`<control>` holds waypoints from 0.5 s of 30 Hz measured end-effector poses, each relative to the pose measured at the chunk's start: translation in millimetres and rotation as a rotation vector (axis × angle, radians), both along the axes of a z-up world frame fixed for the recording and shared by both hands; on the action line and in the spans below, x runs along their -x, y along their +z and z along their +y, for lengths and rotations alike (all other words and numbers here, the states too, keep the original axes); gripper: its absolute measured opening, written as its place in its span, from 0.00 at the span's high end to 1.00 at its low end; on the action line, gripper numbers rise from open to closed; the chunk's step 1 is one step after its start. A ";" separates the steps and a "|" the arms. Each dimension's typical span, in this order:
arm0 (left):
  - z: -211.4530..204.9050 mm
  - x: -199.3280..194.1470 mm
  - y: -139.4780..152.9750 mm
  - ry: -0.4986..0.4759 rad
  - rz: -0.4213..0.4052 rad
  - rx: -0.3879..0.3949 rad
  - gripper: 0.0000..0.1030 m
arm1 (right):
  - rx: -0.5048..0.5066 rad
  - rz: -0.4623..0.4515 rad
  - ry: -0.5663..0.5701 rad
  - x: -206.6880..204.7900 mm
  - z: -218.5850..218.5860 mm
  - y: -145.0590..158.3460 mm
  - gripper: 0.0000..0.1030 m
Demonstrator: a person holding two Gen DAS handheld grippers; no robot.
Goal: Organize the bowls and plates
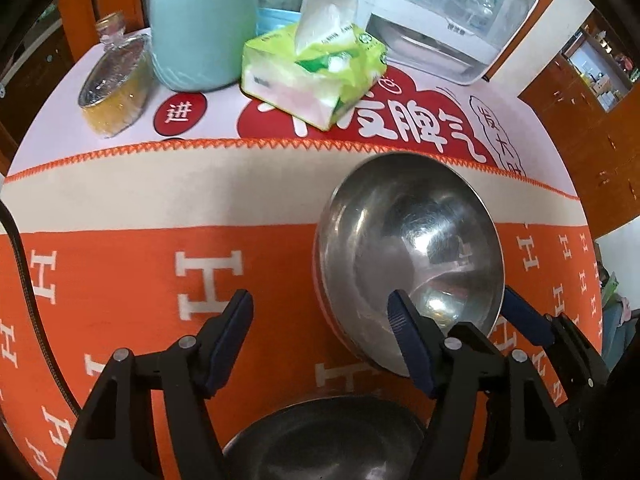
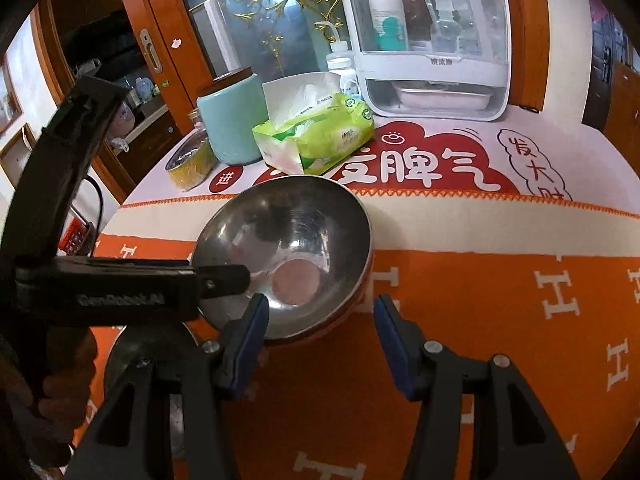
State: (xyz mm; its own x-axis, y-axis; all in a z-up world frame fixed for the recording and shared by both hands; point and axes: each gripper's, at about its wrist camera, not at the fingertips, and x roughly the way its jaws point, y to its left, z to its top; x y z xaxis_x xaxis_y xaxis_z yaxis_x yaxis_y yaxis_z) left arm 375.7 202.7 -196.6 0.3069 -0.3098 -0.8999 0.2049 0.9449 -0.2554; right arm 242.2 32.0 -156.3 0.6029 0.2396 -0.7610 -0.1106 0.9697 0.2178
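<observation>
A steel bowl [image 1: 412, 252] stands on the orange cloth; it also shows in the right wrist view [image 2: 288, 240]. My left gripper [image 1: 320, 332] is open, its right finger [image 1: 408, 340] in front of the bowl's near rim. A second steel dish [image 1: 328, 436] lies below the left gripper. My right gripper [image 2: 320, 340] is open and empty just this side of the bowl, its left finger [image 2: 248, 340] by the bowl's rim. The left gripper's finger reaches the bowl from the left in the right wrist view [image 2: 224, 276].
At the back stand a green tissue pack [image 1: 316, 72], a teal canister [image 1: 204, 28], a foil-wrapped tin [image 1: 116, 88] and a white storage box [image 2: 428, 40]. The orange cloth [image 2: 500, 320] with white H letters spreads to the right.
</observation>
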 end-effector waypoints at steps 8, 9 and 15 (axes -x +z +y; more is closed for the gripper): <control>-8.2 -0.2 -8.7 -0.016 0.026 0.021 0.52 | -0.018 0.011 -0.014 -0.7 -1.1 -4.2 0.62; -9.0 -0.7 -9.6 -0.015 0.032 0.028 0.54 | -0.023 0.012 -0.020 -0.4 -2.3 -4.2 0.65; -10.4 -0.1 -15.8 -0.010 0.071 0.067 0.76 | -0.035 0.032 -0.058 -0.7 -9.0 -5.8 0.77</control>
State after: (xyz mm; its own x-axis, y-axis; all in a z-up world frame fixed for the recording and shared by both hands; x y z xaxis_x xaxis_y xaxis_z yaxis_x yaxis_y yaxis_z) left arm 375.8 192.3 -212.4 0.2397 -0.3732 -0.8963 0.1938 0.9230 -0.3324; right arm 242.9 23.0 -162.1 0.5918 0.2318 -0.7720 -0.0467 0.9660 0.2543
